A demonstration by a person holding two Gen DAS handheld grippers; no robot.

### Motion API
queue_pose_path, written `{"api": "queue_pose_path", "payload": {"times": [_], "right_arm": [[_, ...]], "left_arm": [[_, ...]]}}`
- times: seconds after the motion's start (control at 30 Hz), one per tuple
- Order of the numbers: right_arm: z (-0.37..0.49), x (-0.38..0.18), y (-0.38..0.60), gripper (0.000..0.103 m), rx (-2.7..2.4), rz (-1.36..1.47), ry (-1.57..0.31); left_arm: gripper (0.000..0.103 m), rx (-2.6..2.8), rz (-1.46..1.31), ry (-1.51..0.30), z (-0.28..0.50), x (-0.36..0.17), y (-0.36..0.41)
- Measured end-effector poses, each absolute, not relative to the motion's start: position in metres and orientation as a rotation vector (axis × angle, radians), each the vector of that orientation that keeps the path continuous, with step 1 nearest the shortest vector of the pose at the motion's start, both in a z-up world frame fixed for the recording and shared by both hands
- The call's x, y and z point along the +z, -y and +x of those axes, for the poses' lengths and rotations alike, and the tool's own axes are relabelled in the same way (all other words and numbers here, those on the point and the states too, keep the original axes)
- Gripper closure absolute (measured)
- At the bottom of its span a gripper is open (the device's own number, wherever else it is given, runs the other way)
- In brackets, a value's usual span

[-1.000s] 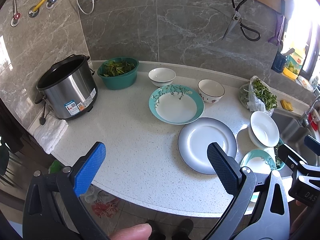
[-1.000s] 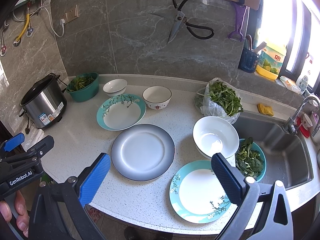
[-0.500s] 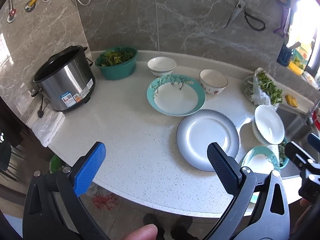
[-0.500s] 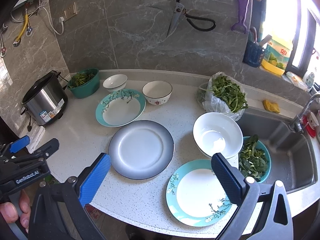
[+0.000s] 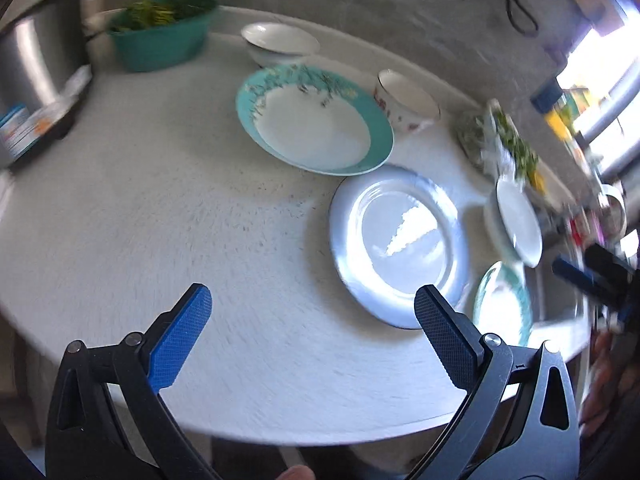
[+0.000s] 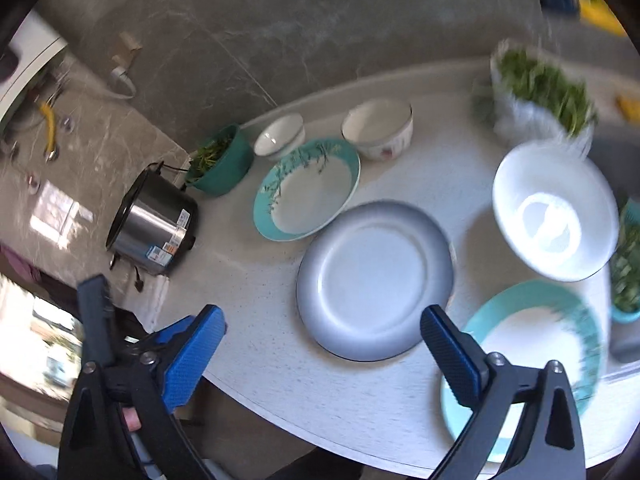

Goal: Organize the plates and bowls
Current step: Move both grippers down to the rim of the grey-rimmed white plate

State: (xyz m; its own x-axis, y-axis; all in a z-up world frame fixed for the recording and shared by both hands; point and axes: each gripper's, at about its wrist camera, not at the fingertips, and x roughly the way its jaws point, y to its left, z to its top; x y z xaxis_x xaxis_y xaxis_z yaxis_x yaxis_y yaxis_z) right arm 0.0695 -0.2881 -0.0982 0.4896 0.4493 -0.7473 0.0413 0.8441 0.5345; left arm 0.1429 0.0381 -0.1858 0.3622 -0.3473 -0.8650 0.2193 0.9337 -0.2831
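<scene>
A grey stone-tiled kitchen corner, a pale speckled worktop (image 6: pixel 280 360) crowded with crockery. The grey plate (image 6: pixel 374 280) lies flat near the front edge, straight ahead of the right tongs (image 6: pixel 320 336), whose jaws have just been closing a little with nothing between them; they stand wide. The left tongs (image 5: pixel 312 312) hang released over bare worktop, the same plate at their two o'clock. At the plate's eleven o'clock sits a teal plate (image 6: pixel 306 188), rims nearly touching; a white bowl (image 6: pixel 554 210) at two o'clock, another teal plate (image 6: pixel 528 356) at four. Glazed ceramic: stiff, weighty, slick, chip-prone. I'd pinch the near rim, where it lifts slightly.
</scene>
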Motion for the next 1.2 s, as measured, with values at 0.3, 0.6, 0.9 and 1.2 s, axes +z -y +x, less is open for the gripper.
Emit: {"api": "queue_pose_path", "payload": {"times": [0.3, 0.6, 0.9, 1.2], "right_arm": [[0.089, -0.155, 0.313, 0.031, 0.204, 0.765, -1.086], [0.113, -0.187, 0.364, 0.044, 0.250, 0.745, -1.141], [0.124, -0.213, 0.375, 0.050, 0.255, 0.741, -1.207], [0.128, -0.230, 0.374, 0.050, 0.249, 0.748, -1.242]], "left_arm": [[0.002, -0.477, -0.135, -1.320, 0.219, -0.253, -0.049], [0.025, -0.490, -0.063, -1.341, 0.222, -0.282, 0.007], [0.048, -0.511, -0.086, -1.321, 0.234, -0.277, 0.019], [0.066, -0.596, -0.124, -1.349, 0.246, -0.279, 0.019]]}}
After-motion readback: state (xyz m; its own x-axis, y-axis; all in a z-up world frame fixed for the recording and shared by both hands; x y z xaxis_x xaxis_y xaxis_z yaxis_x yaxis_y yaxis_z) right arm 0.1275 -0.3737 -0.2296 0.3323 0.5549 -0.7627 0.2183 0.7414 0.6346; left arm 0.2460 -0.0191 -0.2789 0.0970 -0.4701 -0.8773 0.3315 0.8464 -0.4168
